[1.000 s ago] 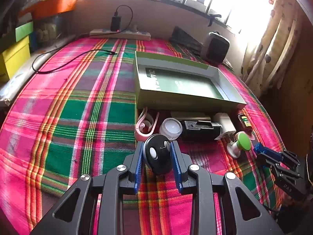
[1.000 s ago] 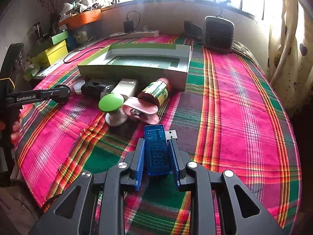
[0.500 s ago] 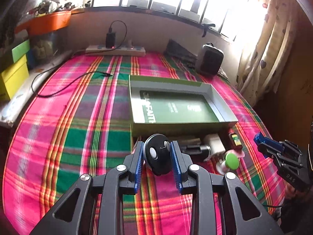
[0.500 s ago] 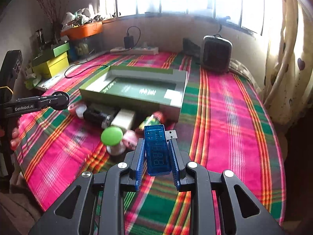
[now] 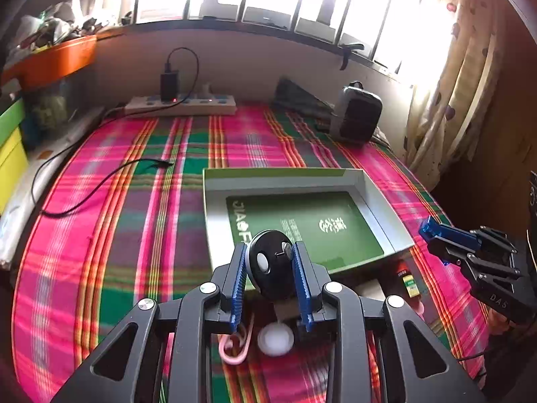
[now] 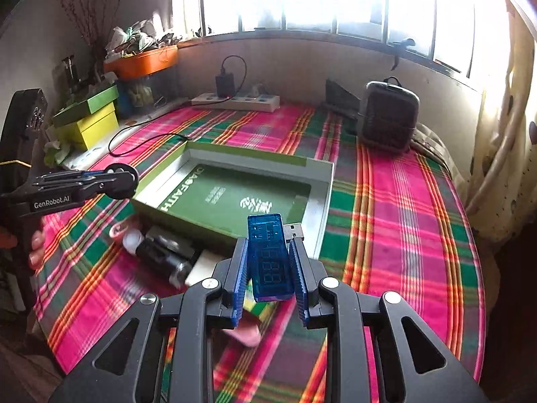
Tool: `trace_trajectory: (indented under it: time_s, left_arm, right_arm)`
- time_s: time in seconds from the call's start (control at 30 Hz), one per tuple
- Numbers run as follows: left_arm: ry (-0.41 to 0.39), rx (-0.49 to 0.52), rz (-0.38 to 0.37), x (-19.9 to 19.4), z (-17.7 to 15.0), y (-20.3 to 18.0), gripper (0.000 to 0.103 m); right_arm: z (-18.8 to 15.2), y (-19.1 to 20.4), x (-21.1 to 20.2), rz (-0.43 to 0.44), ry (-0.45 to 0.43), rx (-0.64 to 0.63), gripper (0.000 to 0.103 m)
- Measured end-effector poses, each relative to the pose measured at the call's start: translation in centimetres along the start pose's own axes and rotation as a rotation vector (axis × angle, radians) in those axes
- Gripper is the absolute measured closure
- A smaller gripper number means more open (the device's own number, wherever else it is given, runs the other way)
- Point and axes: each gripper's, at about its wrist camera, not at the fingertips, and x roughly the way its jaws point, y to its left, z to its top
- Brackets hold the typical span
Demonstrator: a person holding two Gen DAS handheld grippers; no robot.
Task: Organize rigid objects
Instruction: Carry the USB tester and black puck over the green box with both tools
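- Both grippers have risen and carried forward since the earlier frames: the open green box (image 5: 214,221) sat well beyond the fingertips then, and now each gripper's load hangs over its near edge.
- Left gripper (image 5: 270,282) is clamped on a round black device (image 5: 268,268) with a small white button on its face; the blue pads press it from both sides.
- Right gripper (image 6: 268,268) is clamped on a blue USB meter (image 6: 268,258), held upright, its metal plug sticking out to the right near the top.
- Seen from the right wrist, the left gripper comes in from the left with the black device just off the box's near-left corner, while the meter overlaps the near-right part of the box.
- Box's long axis runs left to right across the plaid cloth (image 5: 117,235), and its opening lies just ahead of and below both grippers; neither looks clearly nearer, so either could release first.
- Inside the box only the dark green printed floor shows; nothing has been placed in it yet.
- Loose items wait on the cloth in front of the box's near wall: a pink clip (image 5: 235,346), a white cap (image 5: 276,339), a black cylindrical object (image 6: 164,255), a white block (image 6: 201,268) and a small bottle (image 5: 410,282).
- My guess is that the next step is a short reach forward and down, then letting go inside the walls.
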Motion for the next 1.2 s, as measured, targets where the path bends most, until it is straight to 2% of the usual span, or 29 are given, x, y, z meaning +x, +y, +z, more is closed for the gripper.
trace_trajectory:
  time_s: [0.37,0.6,0.93,1.2]
  left_arm:
    - [0.056,0.019,-0.008,4.6,2.1,0.1,0.077]
    - [0.099,0.029,-0.003,7.3,2.8,0.0,0.077]
    - [0.148,0.038,0.018,10.1,2.9,0.0,0.077]
    - [0.156,0.048,0.029,10.6,2.9,0.0,0.077]
  right_arm:
    - [3.6,-0.2,4.5,0.052,0.050,0.023,0.077]
    - [5.0,-0.8,8.0,0.051,0.109,0.048,0.077]
    - [5.4,-1.2,11.9,0.036,0.178,0.052,0.077]
    - [5.4,-1.6,13.0,0.028,0.198,0.053,0.077]
